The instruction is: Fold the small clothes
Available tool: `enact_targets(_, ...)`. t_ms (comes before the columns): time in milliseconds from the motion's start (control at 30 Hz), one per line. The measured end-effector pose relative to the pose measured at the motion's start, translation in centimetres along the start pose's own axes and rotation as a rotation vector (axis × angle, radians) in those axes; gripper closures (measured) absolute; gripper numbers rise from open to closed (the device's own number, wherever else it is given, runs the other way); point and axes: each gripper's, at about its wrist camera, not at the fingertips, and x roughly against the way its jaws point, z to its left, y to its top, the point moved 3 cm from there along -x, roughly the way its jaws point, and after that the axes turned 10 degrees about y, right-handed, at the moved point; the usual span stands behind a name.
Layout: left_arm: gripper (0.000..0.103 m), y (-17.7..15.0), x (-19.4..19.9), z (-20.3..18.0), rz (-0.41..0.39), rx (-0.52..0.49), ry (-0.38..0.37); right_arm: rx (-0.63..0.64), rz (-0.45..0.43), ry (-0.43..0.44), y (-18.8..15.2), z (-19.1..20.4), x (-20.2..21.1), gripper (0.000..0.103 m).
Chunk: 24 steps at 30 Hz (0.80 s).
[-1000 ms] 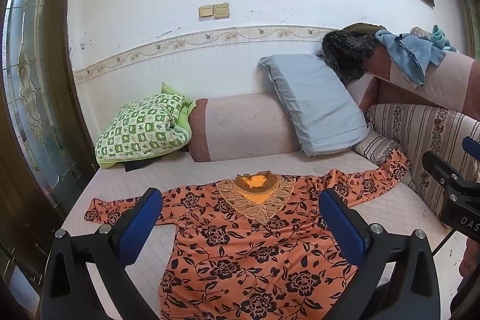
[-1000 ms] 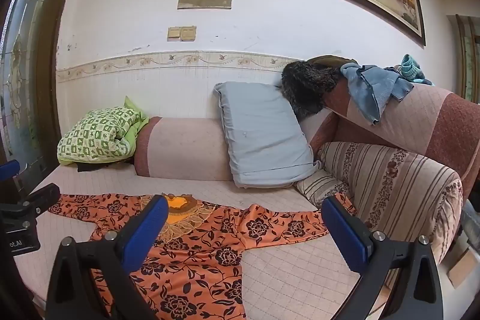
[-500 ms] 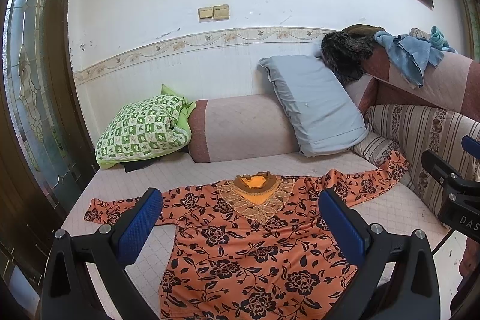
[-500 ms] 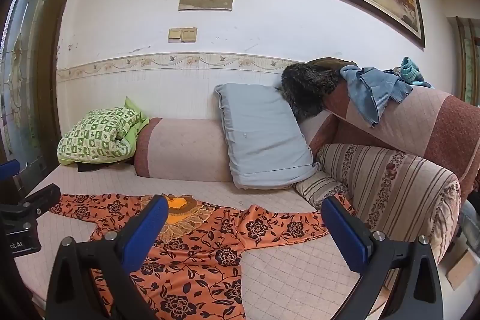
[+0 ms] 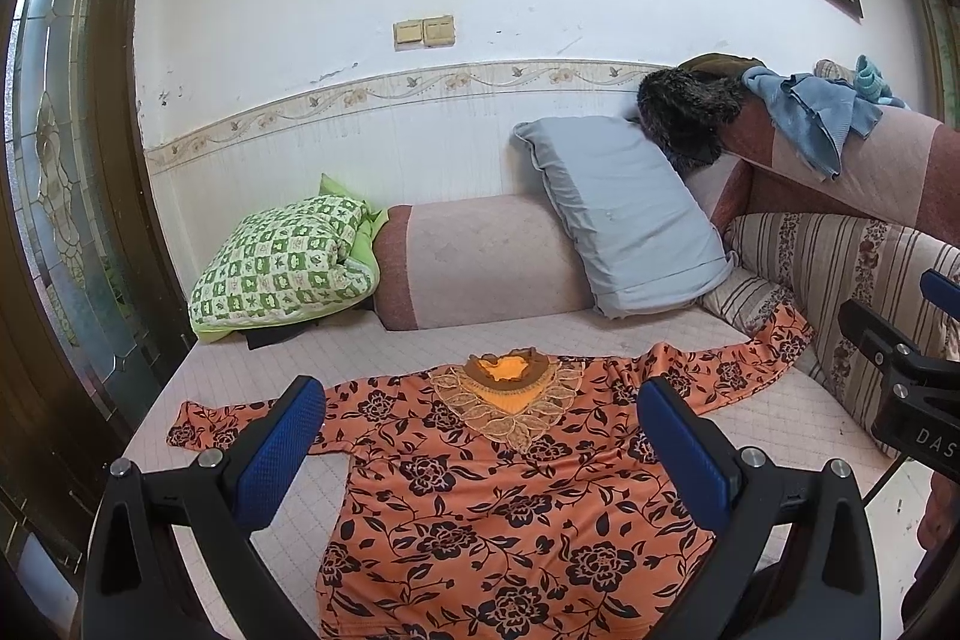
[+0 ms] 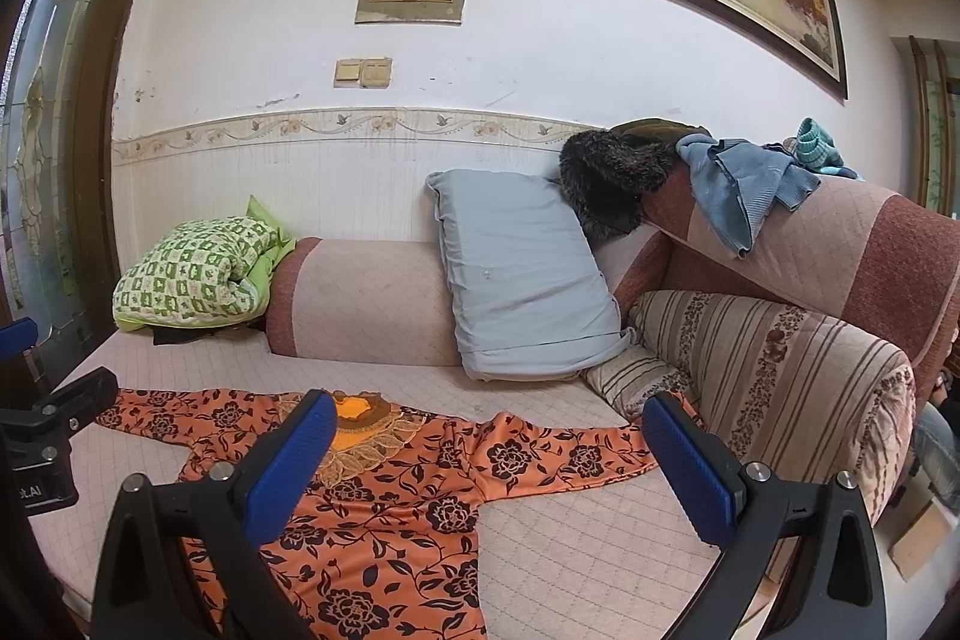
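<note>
Item: orange floral shirt [image 5: 498,496], lay flat on sofa seat [image 5: 420,346], sleeves spread, front up. L gripper [image 5: 480,436] & R gripper [image 6: 486,454]: jaws wide apart, held above shirt, nothing gripped.

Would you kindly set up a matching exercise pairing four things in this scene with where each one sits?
Things:
1. shirt
2. grey pillow
3. blue cloth
4. green pillow

Places:
A. draped over the top of the sofa back
B. spread flat on the seat, sleeves out
C. at the far left end of the seat, beside the bolster
D. leaning upright against the wall near the corner

Pairs: 1-B, 2-D, 3-A, 4-C
</note>
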Motion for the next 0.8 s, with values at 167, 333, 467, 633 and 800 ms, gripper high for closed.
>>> enact_targets(167, 0.0, -0.2, -0.04, 0.04, 0.004, 0.0, -0.001, -0.002, 0.002, 0.001, -0.03, -0.06, 0.07, 0.0)
enact_targets(333, 0.0, -0.29, -0.16, 0.26, 0.009, 0.0, -0.002, -0.003, 0.006, 0.002, -0.19, 0.02, -0.05, 0.0)
enact_targets(467, 0.0, -0.3, -0.27, 0.19, 0.011, -0.001, -0.004, -0.001, 0.01, 0.001, -0.25, 0.18, -0.22, 0.0)
enact_targets(633, 0.0, -0.45, -0.42, -0.02, 0.016, -0.001, -0.004, 0.001, 0.012, 0.002, -0.29, 0.19, -0.27, 0.0)
enact_targets(800, 0.0, -0.52, -0.56, -0.01, 0.018, -0.002, -0.002, 0.005, 0.017, 0.003, -0.37, 0.3, -0.49, 0.0)
